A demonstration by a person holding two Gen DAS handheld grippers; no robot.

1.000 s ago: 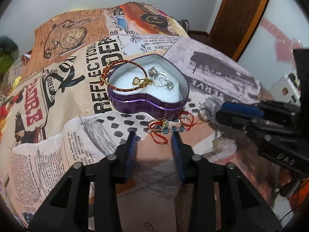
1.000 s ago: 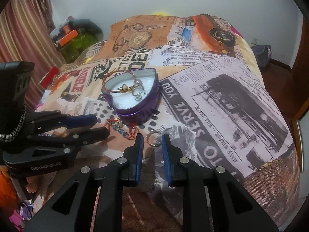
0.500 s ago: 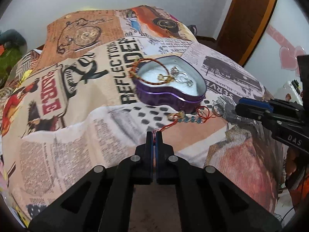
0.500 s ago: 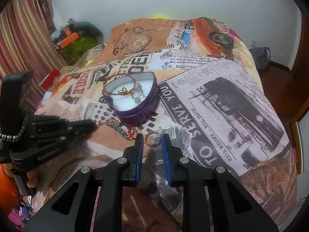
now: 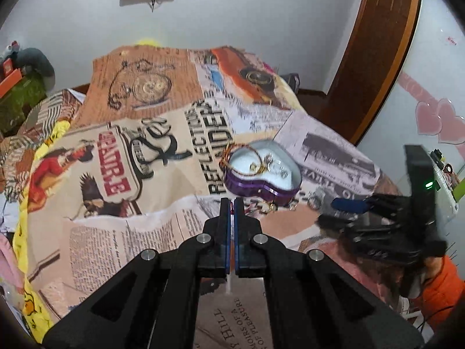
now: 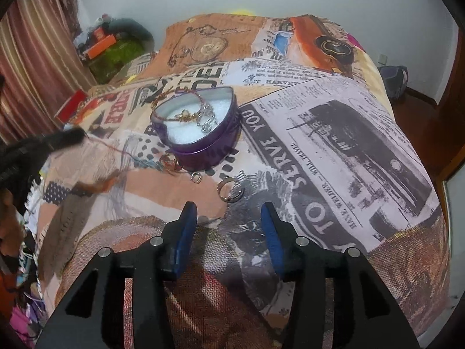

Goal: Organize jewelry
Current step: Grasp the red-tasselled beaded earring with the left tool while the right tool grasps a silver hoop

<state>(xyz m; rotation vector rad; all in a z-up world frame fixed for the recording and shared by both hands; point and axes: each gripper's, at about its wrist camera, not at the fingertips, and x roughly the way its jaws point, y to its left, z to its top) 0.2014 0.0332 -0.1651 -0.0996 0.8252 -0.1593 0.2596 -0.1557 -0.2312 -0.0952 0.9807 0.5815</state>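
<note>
Left tongs [image 5: 232, 203]: pressed together, pinching red cord [image 5: 231, 211] of beaded bracelet [image 6: 122, 157]; bracelet blurred in right wrist view, trailing from tongs tip toward near side of tin. Right tongs [image 6: 229, 215]: spread, jaws just opened wider, nothing between pads, hovering above bed cover [image 6: 334, 145]. Silver ring [image 6: 230, 189]: flat on cover, just beyond right tongs, near tin. Small gold ring [image 6: 196, 177]: left of silver ring, close to tin wall. Purple heart-shaped tin [image 6: 203, 148]: centre of bed, lid off, white lining visible. Inside tin: red-and-gold braided bracelet [image 6: 174, 107] leaning over far-left rim, several small rings and charms on lining.
</note>
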